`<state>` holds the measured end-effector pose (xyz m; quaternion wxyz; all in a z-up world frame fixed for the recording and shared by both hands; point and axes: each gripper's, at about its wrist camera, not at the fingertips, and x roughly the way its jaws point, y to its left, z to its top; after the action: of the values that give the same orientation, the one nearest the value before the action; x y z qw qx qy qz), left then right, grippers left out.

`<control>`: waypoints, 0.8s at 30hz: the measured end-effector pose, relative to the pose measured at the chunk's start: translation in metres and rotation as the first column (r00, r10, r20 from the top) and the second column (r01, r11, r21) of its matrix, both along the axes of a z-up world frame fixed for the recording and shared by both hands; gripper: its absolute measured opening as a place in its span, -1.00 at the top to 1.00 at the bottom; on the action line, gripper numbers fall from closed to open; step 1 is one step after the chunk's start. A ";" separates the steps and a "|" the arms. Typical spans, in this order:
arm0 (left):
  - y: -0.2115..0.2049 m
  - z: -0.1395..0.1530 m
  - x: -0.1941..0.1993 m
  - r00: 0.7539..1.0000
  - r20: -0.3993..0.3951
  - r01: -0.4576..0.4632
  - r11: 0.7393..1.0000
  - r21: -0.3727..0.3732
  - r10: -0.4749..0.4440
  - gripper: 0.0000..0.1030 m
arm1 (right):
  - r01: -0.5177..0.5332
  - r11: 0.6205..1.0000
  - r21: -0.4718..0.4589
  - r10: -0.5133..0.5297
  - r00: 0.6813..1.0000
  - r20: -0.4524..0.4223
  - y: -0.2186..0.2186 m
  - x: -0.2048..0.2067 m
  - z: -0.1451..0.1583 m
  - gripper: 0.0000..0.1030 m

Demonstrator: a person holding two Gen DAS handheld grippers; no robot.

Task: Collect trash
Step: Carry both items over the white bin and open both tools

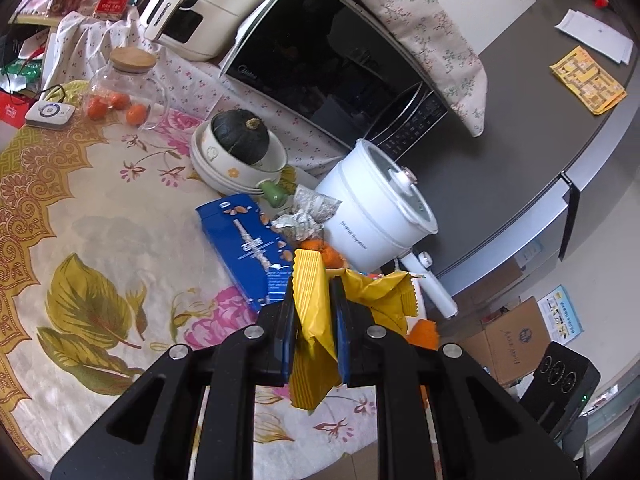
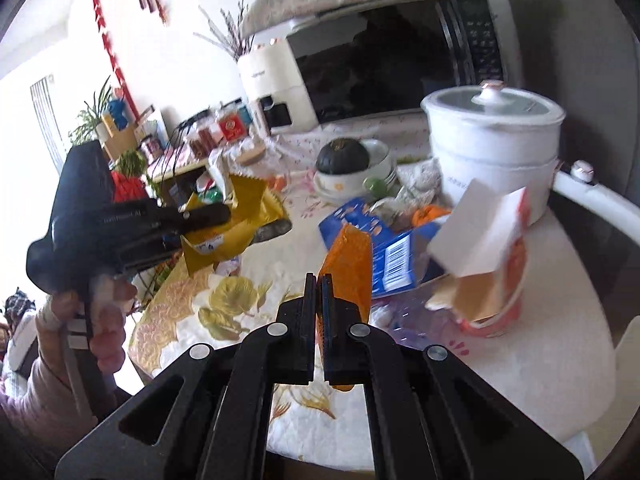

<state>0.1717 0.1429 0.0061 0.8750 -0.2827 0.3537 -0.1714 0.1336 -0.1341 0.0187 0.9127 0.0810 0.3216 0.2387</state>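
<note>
Trash wrappers over floral tablecloth, microwave & fridge behind.

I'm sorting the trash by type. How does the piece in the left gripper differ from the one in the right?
The yellow wrapper in the left gripper is opaque, ridged and crumpled, with zigzag edges; the orange wrapper in the right gripper is see-through, smoother and flatter. The yellow wrapper bulks out between its jaws; the orange wrapper is a thin sheet in jaws nearly touching. Both are clamped and held above the table.
</note>
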 end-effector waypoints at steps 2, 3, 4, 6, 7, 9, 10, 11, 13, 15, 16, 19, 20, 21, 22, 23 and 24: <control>-0.009 0.006 -0.002 1.000 0.025 0.014 1.000 -0.012 -0.014 0.68 | 0.044 0.999 -0.001 -0.044 0.999 0.019 -0.018 -0.005 0.008 0.97; -0.015 0.009 -0.002 0.999 0.036 0.021 1.000 -0.015 -0.021 0.68 | 0.064 0.998 -0.004 -0.064 0.998 0.026 -0.026 -0.007 0.010 0.97; -0.022 0.013 -0.003 0.998 0.050 0.032 0.999 -0.022 -0.031 0.68 | 0.095 0.995 -0.007 -0.095 0.995 0.035 -0.038 -0.009 0.014 0.97; -0.039 0.019 -0.004 0.996 0.072 0.056 0.998 -0.032 -0.054 0.68 | 0.153 0.988 -0.008 -0.153 0.987 0.047 -0.061 -0.016 0.019 0.97; -0.047 0.022 -0.004 0.995 0.079 0.068 0.997 -0.032 -0.065 0.68 | 0.178 0.984 -0.008 -0.177 0.983 0.052 -0.072 -0.020 0.020 0.97; -0.069 0.026 -0.005 0.991 0.094 0.097 0.995 -0.029 -0.094 0.68 | 0.227 0.974 0.001 -0.226 0.973 0.054 -0.095 -0.025 0.025 0.97; -0.078 0.028 -0.005 0.990 0.097 0.110 0.994 -0.029 -0.107 0.68 | 0.257 0.966 0.005 -0.257 0.965 0.056 -0.109 -0.029 0.028 0.97; -0.091 0.030 -0.005 0.987 0.100 0.128 0.991 -0.028 -0.124 0.68 | 0.282 0.959 0.003 -0.282 0.958 0.061 -0.119 -0.033 0.030 0.97; -0.114 0.032 -0.005 0.982 0.106 0.162 0.986 -0.028 -0.158 0.68 | 0.322 0.947 0.000 -0.321 0.944 0.070 -0.137 -0.042 0.031 0.97; -0.142 0.034 -0.008 0.973 0.117 0.201 0.980 -0.018 -0.197 0.68 | 0.373 0.928 -0.003 -0.371 0.925 0.076 -0.161 -0.051 0.031 0.97; -0.153 0.036 -0.009 0.969 0.123 0.215 0.976 -0.011 -0.212 0.68 | 0.387 0.922 -0.005 -0.386 0.919 0.076 -0.168 -0.054 0.031 0.97; -0.189 0.040 -0.014 0.955 0.138 0.266 0.964 0.003 -0.264 0.68 | 0.459 0.888 -0.017 -0.457 0.887 0.071 -0.202 -0.062 0.029 0.97; -0.198 0.040 -0.016 0.951 0.142 0.278 0.961 0.004 -0.275 0.68 | 0.484 0.875 -0.024 -0.481 0.874 0.068 -0.213 -0.064 0.026 0.97; -0.211 0.041 -0.019 0.945 0.146 0.295 0.955 0.008 -0.293 0.67 | 0.502 0.864 -0.026 -0.500 0.864 0.064 -0.222 -0.067 0.024 0.97; -0.221 0.042 -0.021 0.940 0.148 0.309 0.951 0.013 -0.308 0.67 | 0.523 0.852 -0.028 -0.521 0.852 0.054 -0.234 -0.067 0.021 0.97; -0.230 0.042 -0.022 0.936 0.150 0.321 0.947 0.016 -0.319 0.66 | 0.548 0.836 -0.031 -0.547 0.836 0.039 -0.247 -0.067 0.017 0.97; -0.243 0.043 -0.024 0.929 0.151 0.340 0.940 0.022 -0.339 0.66 | 0.569 0.821 -0.034 -0.569 0.822 0.026 -0.255 -0.069 0.012 0.97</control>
<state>0.1479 -0.1003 0.0490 0.8561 -0.2053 0.3288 -0.3419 0.0648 -0.3893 0.0306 0.9461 0.1533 0.2808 -0.0501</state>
